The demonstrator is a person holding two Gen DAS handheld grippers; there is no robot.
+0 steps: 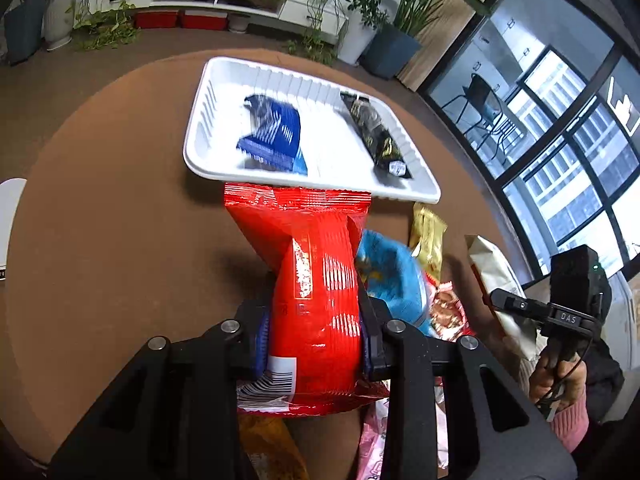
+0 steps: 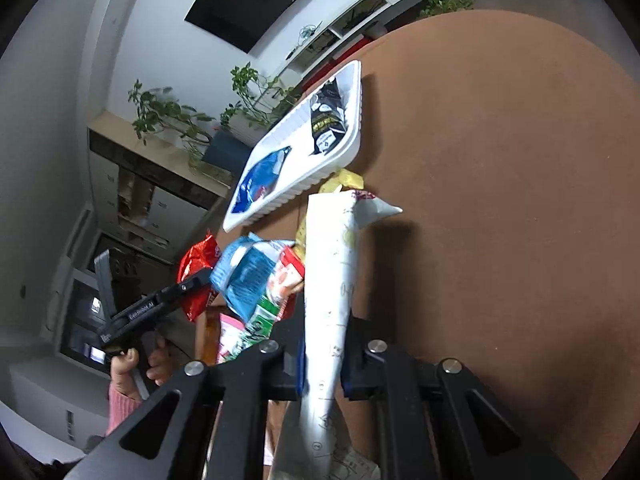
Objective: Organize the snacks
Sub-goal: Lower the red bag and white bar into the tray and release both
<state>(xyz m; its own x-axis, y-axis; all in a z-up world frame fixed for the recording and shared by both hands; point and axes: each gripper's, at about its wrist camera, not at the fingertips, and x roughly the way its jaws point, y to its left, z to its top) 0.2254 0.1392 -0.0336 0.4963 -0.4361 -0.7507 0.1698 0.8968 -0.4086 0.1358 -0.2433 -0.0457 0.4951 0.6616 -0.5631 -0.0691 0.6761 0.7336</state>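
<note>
My left gripper (image 1: 314, 336) is shut on a red snack bag (image 1: 316, 280) and holds it above the brown round table, just short of the white tray (image 1: 224, 92). The tray holds a blue packet (image 1: 274, 136) and a black packet (image 1: 376, 136). My right gripper (image 2: 322, 364) is shut on a white snack bag (image 2: 332, 280) that sticks up towards the tray (image 2: 356, 92). The right gripper also shows in the left wrist view (image 1: 520, 304), to the right of the loose snack pile.
Loose snacks lie between the grippers: a light blue bag (image 1: 396, 276), a gold packet (image 1: 428, 236), a pink packet (image 1: 372, 444) and an orange one (image 1: 272, 448). The table edge (image 1: 60, 128) curves round. Potted plants, a white shelf and big windows stand beyond.
</note>
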